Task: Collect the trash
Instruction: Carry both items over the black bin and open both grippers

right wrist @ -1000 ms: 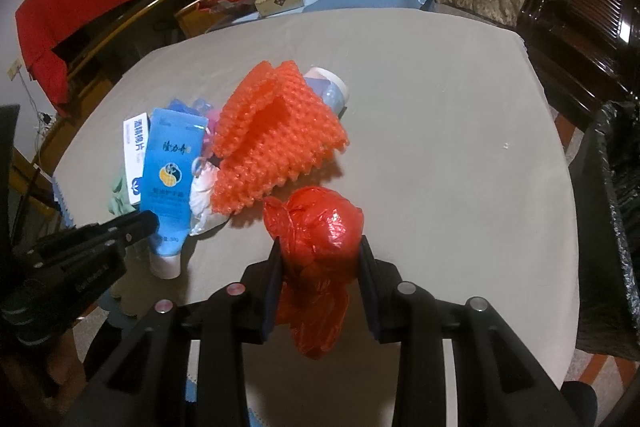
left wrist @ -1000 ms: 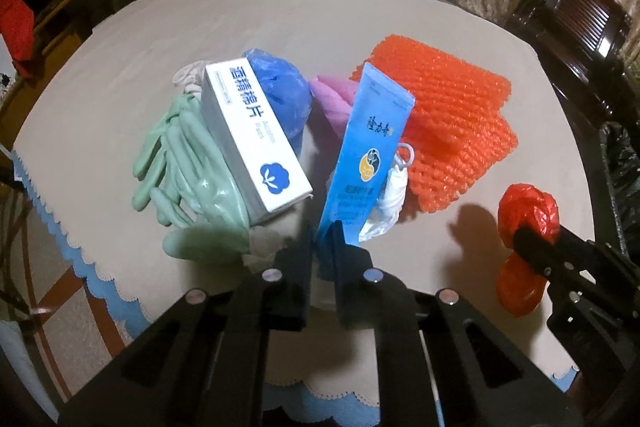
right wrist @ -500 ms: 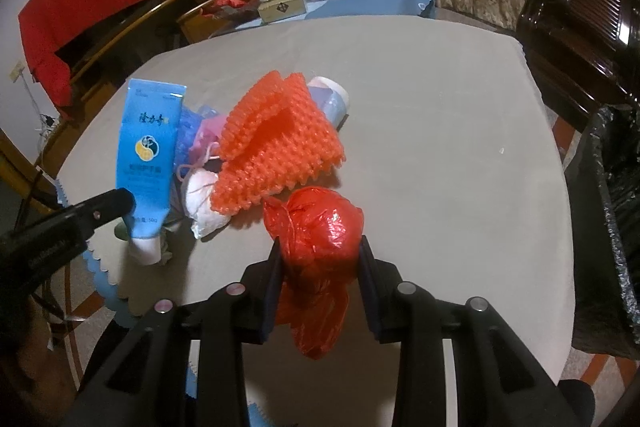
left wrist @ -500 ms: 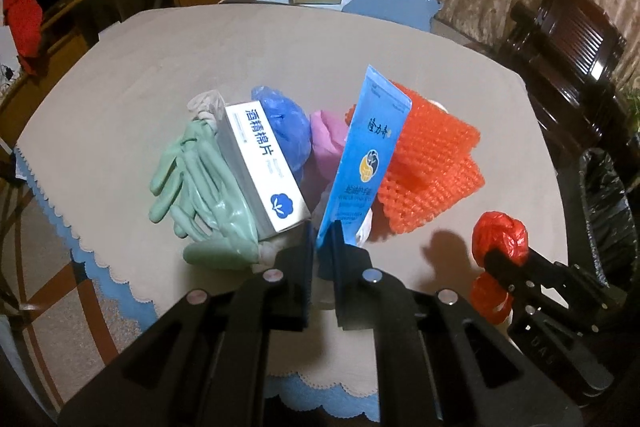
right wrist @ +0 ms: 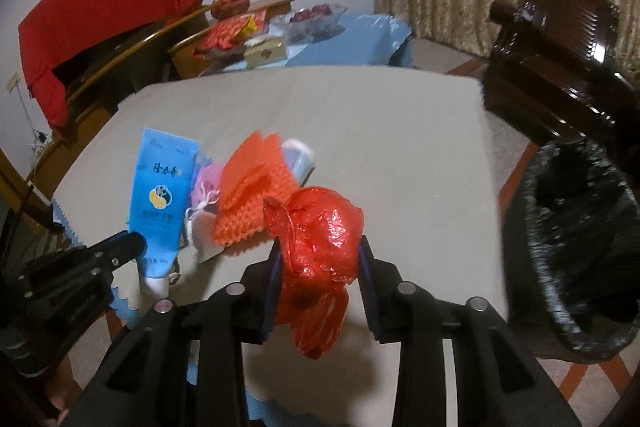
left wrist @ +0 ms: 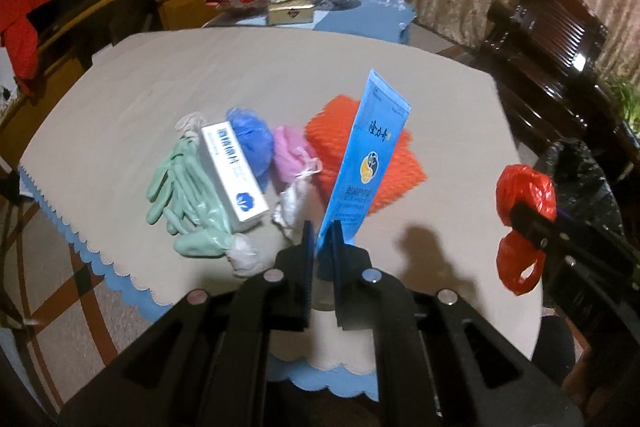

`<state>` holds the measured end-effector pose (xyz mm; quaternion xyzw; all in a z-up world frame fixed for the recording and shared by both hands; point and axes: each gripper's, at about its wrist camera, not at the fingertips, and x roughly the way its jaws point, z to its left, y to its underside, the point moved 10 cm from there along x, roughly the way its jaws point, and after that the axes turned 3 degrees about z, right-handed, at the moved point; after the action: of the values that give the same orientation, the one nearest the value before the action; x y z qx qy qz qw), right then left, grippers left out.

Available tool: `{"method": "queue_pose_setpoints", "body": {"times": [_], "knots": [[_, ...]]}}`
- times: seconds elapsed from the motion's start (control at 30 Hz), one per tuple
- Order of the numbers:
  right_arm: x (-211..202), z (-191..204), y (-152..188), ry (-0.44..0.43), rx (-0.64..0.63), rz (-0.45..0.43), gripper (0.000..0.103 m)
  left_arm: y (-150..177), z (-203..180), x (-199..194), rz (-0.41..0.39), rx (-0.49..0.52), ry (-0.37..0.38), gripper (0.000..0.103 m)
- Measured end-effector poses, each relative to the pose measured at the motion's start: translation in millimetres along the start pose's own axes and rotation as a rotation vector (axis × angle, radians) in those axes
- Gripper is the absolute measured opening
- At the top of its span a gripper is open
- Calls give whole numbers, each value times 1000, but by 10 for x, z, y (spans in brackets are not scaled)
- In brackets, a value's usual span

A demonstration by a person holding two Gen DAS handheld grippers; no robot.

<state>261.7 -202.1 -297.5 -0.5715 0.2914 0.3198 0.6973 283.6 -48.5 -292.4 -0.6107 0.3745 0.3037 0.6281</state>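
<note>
My left gripper point(left wrist: 321, 237) is shut on a blue tube point(left wrist: 366, 163) and holds it upright above the table's near edge; the tube also shows in the right wrist view point(right wrist: 160, 195). My right gripper point(right wrist: 319, 251) is shut on a crumpled red plastic bag point(right wrist: 320, 231), lifted above the table; the bag shows at the right of the left wrist view point(left wrist: 524, 199). Left on the beige table point(left wrist: 224, 75) lie an orange foam net point(left wrist: 332, 139), green gloves point(left wrist: 180, 187), a white box point(left wrist: 234, 171), a blue wad point(left wrist: 250, 139) and a pink wad point(left wrist: 290, 153).
A bin lined with a black bag point(right wrist: 576, 239) stands on the floor right of the table. A dark wooden chair point(right wrist: 560, 55) is behind it. A second table point(left wrist: 352, 15) with snacks and a small box stands at the back. Red cloth point(right wrist: 104, 11) hangs at the left.
Both grippers have risen and pulled back from the table with their loads. The blue tube has lifted clear of the pile. The black-lined bin has come into the right wrist view.
</note>
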Motion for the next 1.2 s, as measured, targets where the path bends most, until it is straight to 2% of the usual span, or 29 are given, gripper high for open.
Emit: {"method": "queue_pose_setpoints", "body": {"times": [0.3,0.73,0.93,1.2], "knots": [[-443,-493,-62,61,41,-51,35,-80,-581,-238,-30,69,49,7],[-903,-1757,-117,195,128,-82,35,-211,-1851,-367,-68,197,137,7],[-968,-2360,-106,241,174,-80,35,-230,-2527,-332,-71,265,172,7],[-787,-3111,32,294,220,-31,35,-187,-3371,-67,-36,331,225,7]]}}
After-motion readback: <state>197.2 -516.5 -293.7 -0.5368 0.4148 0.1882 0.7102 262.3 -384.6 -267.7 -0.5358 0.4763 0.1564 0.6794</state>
